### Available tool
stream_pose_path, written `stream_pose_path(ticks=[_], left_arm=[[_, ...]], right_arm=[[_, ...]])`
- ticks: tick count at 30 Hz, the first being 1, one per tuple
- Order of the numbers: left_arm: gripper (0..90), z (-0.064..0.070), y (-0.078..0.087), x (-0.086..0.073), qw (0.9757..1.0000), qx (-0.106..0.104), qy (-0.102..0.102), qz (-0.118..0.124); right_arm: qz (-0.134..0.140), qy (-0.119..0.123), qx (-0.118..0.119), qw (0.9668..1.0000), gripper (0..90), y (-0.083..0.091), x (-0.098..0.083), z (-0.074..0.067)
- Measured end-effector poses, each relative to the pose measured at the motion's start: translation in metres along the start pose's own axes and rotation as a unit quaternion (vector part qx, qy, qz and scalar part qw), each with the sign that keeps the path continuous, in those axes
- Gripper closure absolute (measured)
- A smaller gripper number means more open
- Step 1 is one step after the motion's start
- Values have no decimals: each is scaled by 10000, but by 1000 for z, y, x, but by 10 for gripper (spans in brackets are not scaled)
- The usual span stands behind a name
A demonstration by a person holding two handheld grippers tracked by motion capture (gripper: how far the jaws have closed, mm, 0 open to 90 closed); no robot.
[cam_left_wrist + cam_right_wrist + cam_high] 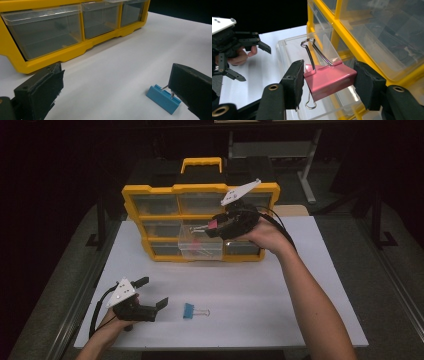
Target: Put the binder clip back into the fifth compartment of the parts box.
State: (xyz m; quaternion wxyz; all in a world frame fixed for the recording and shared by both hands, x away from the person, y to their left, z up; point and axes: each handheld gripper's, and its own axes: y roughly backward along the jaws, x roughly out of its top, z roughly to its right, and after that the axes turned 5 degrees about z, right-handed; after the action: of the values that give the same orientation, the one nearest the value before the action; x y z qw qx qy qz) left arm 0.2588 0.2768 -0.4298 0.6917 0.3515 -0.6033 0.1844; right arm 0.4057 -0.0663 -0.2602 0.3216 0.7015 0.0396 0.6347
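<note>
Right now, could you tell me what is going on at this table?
A person is sorting binder clips into a yellow organizer. The right gripper is clamped on a pink clip and holds it over a clear drawer pulled out of the organizer. The left gripper rests low on the white table with its jaws open, and a blue clip lies on the table just beside it, not yet picked up.

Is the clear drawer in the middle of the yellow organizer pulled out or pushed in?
Pulled out. The clear drawer projects in front of the yellow organizer, past its neighbours, and the right gripper holds a pink binder clip above it.
</note>
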Motion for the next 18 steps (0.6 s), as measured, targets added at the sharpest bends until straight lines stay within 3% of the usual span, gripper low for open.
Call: stream_pose_path(ticks=[18], left_arm=[[0, 0, 1, 0, 10000, -2, 3, 3]], right_arm=[[-238, 30, 86, 9997, 421, -22, 0, -4]])
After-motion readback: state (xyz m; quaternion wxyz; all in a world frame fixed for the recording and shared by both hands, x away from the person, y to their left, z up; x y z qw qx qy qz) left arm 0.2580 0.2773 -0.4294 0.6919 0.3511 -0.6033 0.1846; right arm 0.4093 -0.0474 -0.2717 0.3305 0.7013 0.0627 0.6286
